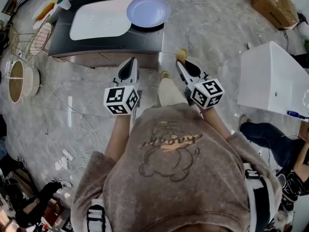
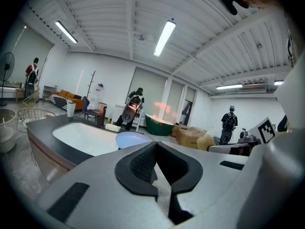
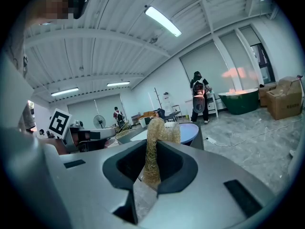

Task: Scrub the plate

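Note:
A pale blue plate lies on the dark counter, to the right of a white sink basin. Both grippers hover above the floor, short of the counter's near edge. My left gripper is shut with nothing between its jaws; past it the plate and the basin show. My right gripper is shut on a tan mesh scrubber. In the right gripper view the scrubber stands up between the pads, with the plate behind it.
A white cabinet stands to the right and a cardboard box at the far right. A wire rack and a round basket sit left of the counter. Cables run over the floor. People stand in the background.

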Tool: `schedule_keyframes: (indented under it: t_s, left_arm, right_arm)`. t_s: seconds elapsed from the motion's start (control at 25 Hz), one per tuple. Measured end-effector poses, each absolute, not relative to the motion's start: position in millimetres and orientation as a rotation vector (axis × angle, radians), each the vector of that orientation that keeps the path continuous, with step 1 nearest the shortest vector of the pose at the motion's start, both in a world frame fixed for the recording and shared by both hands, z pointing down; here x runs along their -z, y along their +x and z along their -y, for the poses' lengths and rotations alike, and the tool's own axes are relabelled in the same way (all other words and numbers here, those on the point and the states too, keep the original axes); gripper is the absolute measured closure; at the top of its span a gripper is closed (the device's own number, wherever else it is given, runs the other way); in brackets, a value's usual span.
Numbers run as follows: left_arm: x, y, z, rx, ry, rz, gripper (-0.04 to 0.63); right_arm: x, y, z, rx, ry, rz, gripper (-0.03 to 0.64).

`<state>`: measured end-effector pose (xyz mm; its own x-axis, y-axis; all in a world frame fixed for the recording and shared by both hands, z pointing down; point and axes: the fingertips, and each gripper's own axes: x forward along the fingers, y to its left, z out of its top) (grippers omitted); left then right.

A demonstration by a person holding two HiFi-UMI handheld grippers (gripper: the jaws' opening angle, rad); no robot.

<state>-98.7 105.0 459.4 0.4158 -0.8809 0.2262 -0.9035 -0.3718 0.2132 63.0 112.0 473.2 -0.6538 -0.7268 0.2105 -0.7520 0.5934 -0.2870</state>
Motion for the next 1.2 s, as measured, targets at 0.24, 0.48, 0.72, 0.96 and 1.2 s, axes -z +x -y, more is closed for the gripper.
schedule_keyframes:
  t_s: [0.24, 0.48, 0.72, 0.96, 1.2]
  left_arm:
    - [-452.9, -102.1, -43.9, -0.111, 2.339, 1.568, 0.577]
    - [-444.2, -110.3, 27.0, -0.108, 2.288, 1.624, 0.577]
    - [-429.5, -114.0, 77.3, -0.046, 2.256, 1.707, 0.577]
    - [-421.6, -120.3, 109.1, -0.029, 2.249, 1.72, 0.578]
    - [-420.1, -129.2, 125.7, -0.03, 2.265, 1.678, 0.578]
  right_arm:
    - [-463.0, 54.8, -46.8, -0.549, 1.195, 2.76, 0.56]
    - [-451.3, 43.3, 33.4, -0.527, 1.057, 2.797, 0.56]
    - [-445.7, 41.1, 90.2, -0.521, 0.972, 2.826, 0.56]
    - [-445.5, 36.9, 128.6, -0.529, 0.963, 2.831, 0.56]
    - [-442.1, 26.8, 145.1, -0.533, 0.995, 2.828, 0.56]
